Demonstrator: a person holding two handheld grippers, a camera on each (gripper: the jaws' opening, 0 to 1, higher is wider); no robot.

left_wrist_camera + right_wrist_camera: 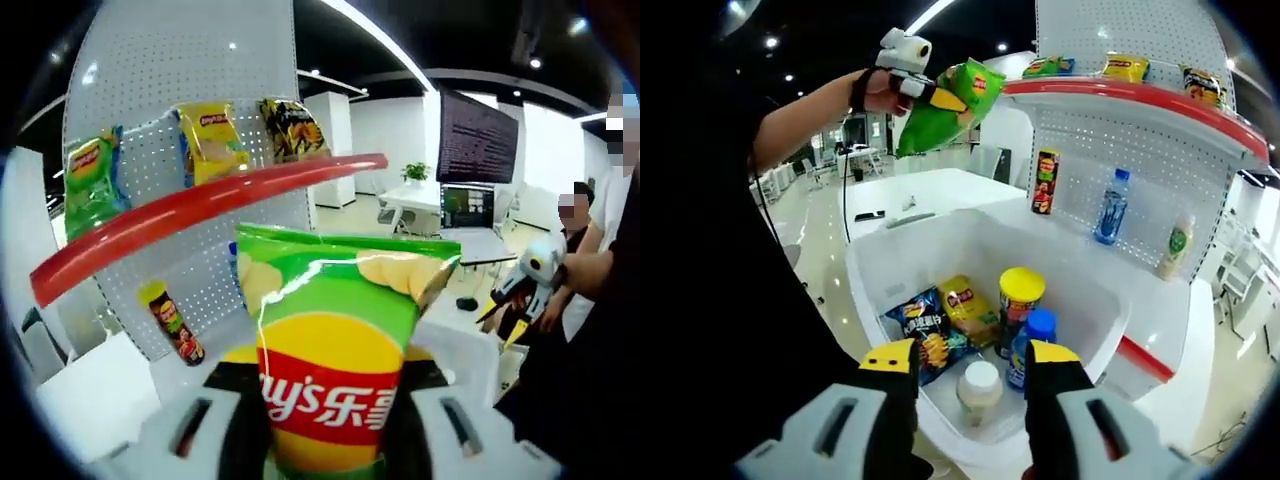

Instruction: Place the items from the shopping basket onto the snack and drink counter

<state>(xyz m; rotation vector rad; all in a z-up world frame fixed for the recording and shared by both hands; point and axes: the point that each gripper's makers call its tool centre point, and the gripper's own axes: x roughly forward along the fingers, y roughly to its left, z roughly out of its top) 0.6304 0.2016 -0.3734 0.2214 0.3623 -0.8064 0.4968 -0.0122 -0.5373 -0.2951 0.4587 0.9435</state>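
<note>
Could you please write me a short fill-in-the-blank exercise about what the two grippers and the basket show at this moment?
1. The left gripper is shut on a ____ bag of chips, lifted toward the red-edged shelf.
2. The right gripper hovers with its jaws ____ above the white basket.
3. In the basket, the canister beside the blue-capped bottle has a ____ lid.
4. On the counter by the pegboard stands a water bottle with a ____ label.

Missing words: green; open; yellow; blue

Red shelf edge (200,215) bars the way to the pegboard (180,70).
</note>
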